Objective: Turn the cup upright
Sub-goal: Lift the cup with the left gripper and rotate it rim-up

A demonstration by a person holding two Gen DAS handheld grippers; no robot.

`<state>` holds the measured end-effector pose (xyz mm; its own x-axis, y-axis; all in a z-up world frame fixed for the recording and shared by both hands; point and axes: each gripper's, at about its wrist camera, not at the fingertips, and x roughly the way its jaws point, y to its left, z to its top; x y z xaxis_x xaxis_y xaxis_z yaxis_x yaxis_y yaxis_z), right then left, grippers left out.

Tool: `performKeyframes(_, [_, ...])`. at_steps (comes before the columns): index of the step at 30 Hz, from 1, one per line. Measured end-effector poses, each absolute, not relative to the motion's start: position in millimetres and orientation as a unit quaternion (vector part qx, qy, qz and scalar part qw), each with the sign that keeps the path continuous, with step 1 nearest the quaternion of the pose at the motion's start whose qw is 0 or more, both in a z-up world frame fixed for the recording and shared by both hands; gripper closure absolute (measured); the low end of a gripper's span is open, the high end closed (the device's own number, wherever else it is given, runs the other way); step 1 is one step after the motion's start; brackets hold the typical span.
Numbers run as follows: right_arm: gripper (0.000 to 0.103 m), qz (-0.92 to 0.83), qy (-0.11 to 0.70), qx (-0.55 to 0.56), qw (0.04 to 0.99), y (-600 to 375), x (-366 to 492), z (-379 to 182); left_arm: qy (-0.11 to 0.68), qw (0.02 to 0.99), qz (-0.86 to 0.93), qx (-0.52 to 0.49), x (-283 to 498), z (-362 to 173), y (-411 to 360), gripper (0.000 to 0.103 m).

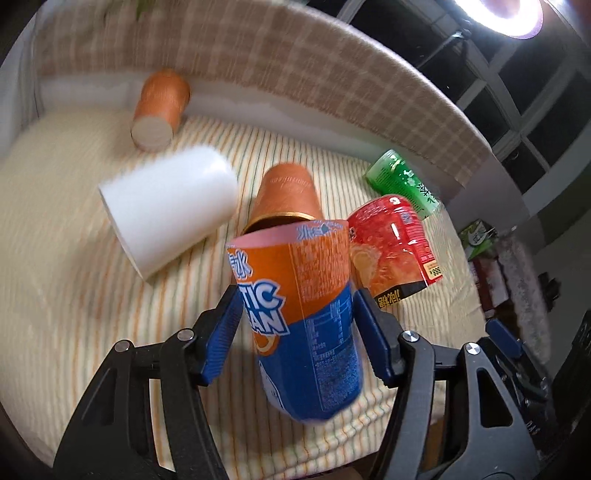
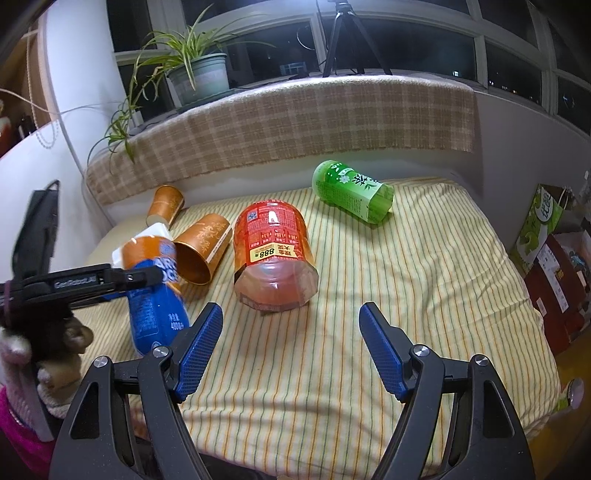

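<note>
My left gripper [image 1: 295, 306] is shut on an orange-and-blue cup [image 1: 299, 317] and holds it tilted above the striped cloth, open rim pointing away. The same cup [image 2: 155, 291] shows at the left of the right wrist view, clamped by the left gripper [image 2: 144, 277]. My right gripper [image 2: 291, 317] is open and empty, just in front of a red cup [image 2: 273, 251] lying on its side. A green cup [image 2: 351, 192], two orange paper cups [image 2: 203, 247] [image 2: 166, 203] and a white cup [image 1: 170, 206] also lie on their sides.
The striped cloth [image 2: 406, 295] covers a table against a plaid-draped sill [image 2: 295, 118]. A potted plant [image 2: 195, 74] and a tripod [image 2: 347, 33] stand on the sill. Boxes [image 2: 554, 266] sit at the right edge. A ring light [image 1: 498, 14] glares at the top right.
</note>
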<state>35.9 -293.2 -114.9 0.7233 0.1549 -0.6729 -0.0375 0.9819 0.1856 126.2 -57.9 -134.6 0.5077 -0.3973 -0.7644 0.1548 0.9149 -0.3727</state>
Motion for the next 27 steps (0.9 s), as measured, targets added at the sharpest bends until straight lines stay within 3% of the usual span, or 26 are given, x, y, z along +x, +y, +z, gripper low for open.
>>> performKeyframes(10, [0.027,0.044,0.371,0.086,0.924,-297,32,-119,0.399,0.905,-0.144,-0.029,97,-110,-83,0.041])
performKeyframes(27, [0.027,0.035,0.372,0.093,0.923,-306,29,-119,0.385,0.912,-0.140,0.026,92,-115,-106,0.041])
